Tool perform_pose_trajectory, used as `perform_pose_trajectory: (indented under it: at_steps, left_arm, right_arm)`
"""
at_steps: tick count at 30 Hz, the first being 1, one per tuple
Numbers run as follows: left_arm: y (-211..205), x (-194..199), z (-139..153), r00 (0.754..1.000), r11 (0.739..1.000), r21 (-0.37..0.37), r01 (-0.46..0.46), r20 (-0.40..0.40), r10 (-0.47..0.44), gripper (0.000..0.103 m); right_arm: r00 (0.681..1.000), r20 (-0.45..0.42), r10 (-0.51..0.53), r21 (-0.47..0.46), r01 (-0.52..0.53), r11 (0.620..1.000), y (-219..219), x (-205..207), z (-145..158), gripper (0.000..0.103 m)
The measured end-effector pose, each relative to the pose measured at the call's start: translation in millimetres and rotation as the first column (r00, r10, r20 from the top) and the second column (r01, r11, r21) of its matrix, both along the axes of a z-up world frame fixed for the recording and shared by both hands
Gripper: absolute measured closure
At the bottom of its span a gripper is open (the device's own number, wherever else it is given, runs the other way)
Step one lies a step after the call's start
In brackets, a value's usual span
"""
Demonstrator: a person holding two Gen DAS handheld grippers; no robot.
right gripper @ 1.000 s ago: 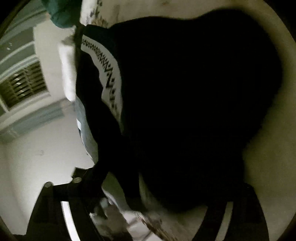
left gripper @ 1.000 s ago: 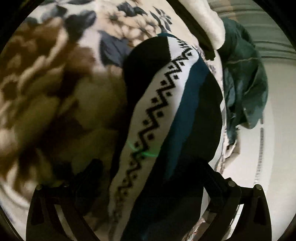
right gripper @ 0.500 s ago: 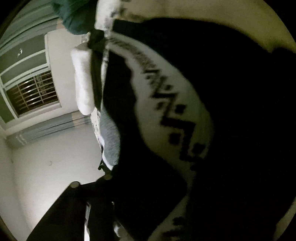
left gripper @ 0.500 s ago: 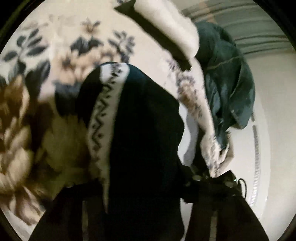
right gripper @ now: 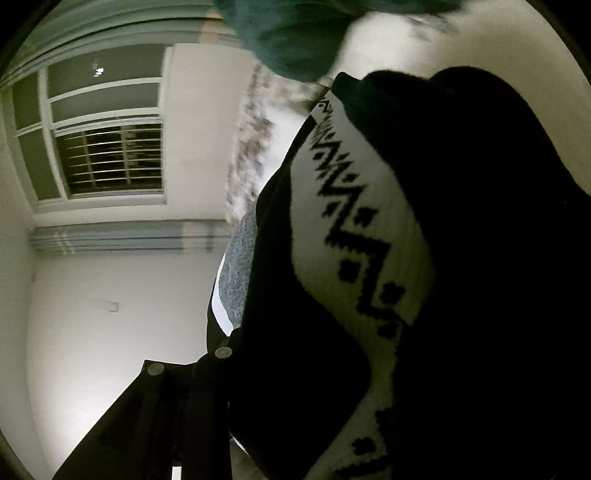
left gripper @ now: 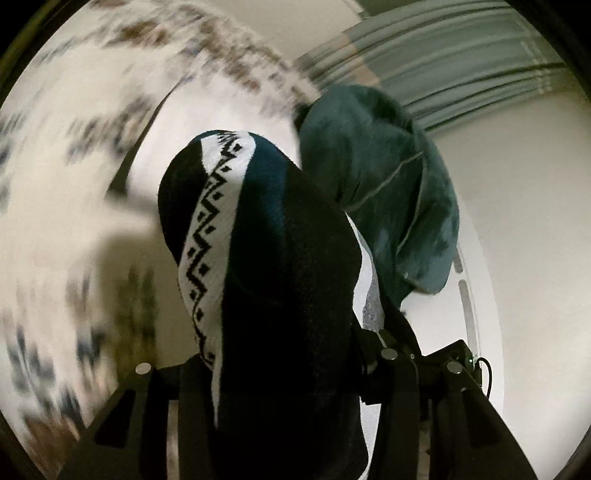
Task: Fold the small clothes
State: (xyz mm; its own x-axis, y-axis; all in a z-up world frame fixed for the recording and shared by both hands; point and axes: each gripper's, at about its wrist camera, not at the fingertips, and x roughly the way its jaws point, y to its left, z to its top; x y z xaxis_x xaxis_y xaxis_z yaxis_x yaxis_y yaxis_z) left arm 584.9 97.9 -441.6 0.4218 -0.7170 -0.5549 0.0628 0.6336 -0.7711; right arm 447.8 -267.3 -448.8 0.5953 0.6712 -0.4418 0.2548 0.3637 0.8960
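Observation:
A black knit garment (left gripper: 280, 280) with a white zigzag-patterned band and a teal stripe hangs between both grippers, lifted off the floral bedspread (left gripper: 74, 147). My left gripper (left gripper: 284, 373) is shut on its edge; the cloth drapes over the fingers and hides the tips. In the right wrist view the same garment (right gripper: 461, 240) fills the right half. My right gripper (right gripper: 258, 354) is shut on it; only its left finger (right gripper: 177, 406) shows.
A dark green garment (left gripper: 388, 192) lies bunched on the bed just beyond the knit, also at the top of the right wrist view (right gripper: 295, 33). A barred window (right gripper: 110, 155), curtains and white walls stand behind.
Both grippers have risen and tilted up with the knit garment. The bedspread has dropped away in view, and walls, window and curtain now show.

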Motion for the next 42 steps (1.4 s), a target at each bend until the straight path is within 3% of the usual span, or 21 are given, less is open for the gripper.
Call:
perform_pose_trajectory:
  at_steps: [6, 10, 12, 14, 17, 19, 20, 22, 24, 25, 27, 28, 29, 32, 35, 38, 40, 42]
  left_arm:
    - [20, 141, 11, 0.999, 1.000, 0.014, 0.016, 0.038, -0.016, 0.062]
    - [42, 215, -12, 1.000, 0.999, 0.047, 0.026, 0.001, -0.026, 0.061]
    - [49, 245, -40, 0.998, 0.996, 0.076, 0.037, -0.058, -0.032, 0.059]
    - [53, 261, -69, 0.991, 0.995, 0.092, 0.046, -0.131, -0.034, 0.057]
    - [60, 261, -87, 0.986, 0.995, 0.083, 0.054, -0.163, -0.040, 0.052]
    - [64, 255, -85, 0.985, 0.996, 0.063, 0.062, -0.162, -0.051, 0.052]
    - [66, 252, -81, 0.985, 0.995, 0.077, 0.061, -0.165, -0.048, 0.050]
    - [66, 241, -67, 0.991, 0.990, 0.136, 0.038, -0.136, -0.020, 0.049]
    - [62, 231, -53, 0.995, 0.967, 0.254, 0.021, -0.101, 0.005, 0.030]
    - [58, 225, -46, 0.997, 0.942, 0.336, 0.003, -0.076, 0.024, 0.025]
    - [49, 209, -30, 0.999, 0.879, 0.476, -0.035, -0.018, 0.050, 0.013]
    - [44, 201, -24, 0.998, 0.846, 0.531, -0.055, 0.004, 0.063, 0.010]
    - [40, 191, -18, 0.996, 0.812, 0.578, -0.082, 0.028, 0.080, 0.009]
    - [30, 167, -6, 0.992, 0.751, 0.648, -0.127, 0.067, 0.110, 0.005]
    - [19, 146, 6, 0.987, 0.700, 0.697, -0.157, 0.092, 0.130, 0.001]
    - [16, 126, 22, 0.984, 0.675, 0.717, -0.172, 0.099, 0.145, 0.001]
    - [14, 113, 38, 0.984, 0.685, 0.708, -0.175, 0.099, 0.149, 0.001]
    - [12, 97, 60, 0.981, 0.675, 0.712, -0.191, 0.111, 0.160, 0.001]
  right_arm:
    - [0.996, 0.092, -0.009, -0.044, 0.014, 0.999, 38, 141, 16, 0.072]
    - [0.994, 0.106, -0.003, -0.094, 0.013, 0.996, 64, 216, -6, 0.072]
    - [0.996, 0.085, 0.001, -0.146, 0.012, 0.989, 77, 245, -25, 0.072]
    - [0.999, 0.040, 0.011, -0.207, -0.003, 0.978, 83, 255, -45, 0.072]
    - [0.999, 0.011, 0.040, -0.259, -0.035, 0.965, 89, 255, -59, 0.069]
    - [0.999, -0.018, 0.047, -0.270, -0.050, 0.961, 85, 252, -61, 0.053]
    - [0.997, -0.058, 0.057, -0.319, -0.073, 0.945, 81, 248, -57, 0.039]
    - [0.994, -0.077, 0.078, -0.367, -0.101, 0.925, 76, 242, -50, 0.036]
    - [0.990, -0.110, 0.085, -0.478, -0.128, 0.869, 73, 233, -31, 0.024]
    - [0.989, -0.125, 0.078, -0.552, -0.135, 0.823, 72, 223, -20, 0.018]
    - [0.989, -0.130, 0.065, -0.642, -0.134, 0.755, 75, 204, -1, 0.011]
    - [0.990, -0.133, 0.052, -0.701, -0.131, 0.701, 75, 195, 10, 0.009]
    - [0.988, -0.148, 0.037, -0.751, -0.136, 0.646, 74, 204, 23, 0.000]
    - [0.988, -0.152, 0.010, -0.884, -0.141, 0.445, 66, 194, 45, 0.000]
    - [0.990, -0.144, 0.014, -0.931, -0.140, 0.336, 58, 177, 74, 0.000]
    - [0.990, -0.139, 0.036, -0.945, -0.143, 0.293, 62, 165, 104, 0.000]
    - [0.990, -0.133, 0.045, -0.952, -0.140, 0.272, 70, 153, 128, 0.000]
    - [0.992, -0.114, 0.051, -0.957, -0.124, 0.264, 77, 148, 152, 0.000]
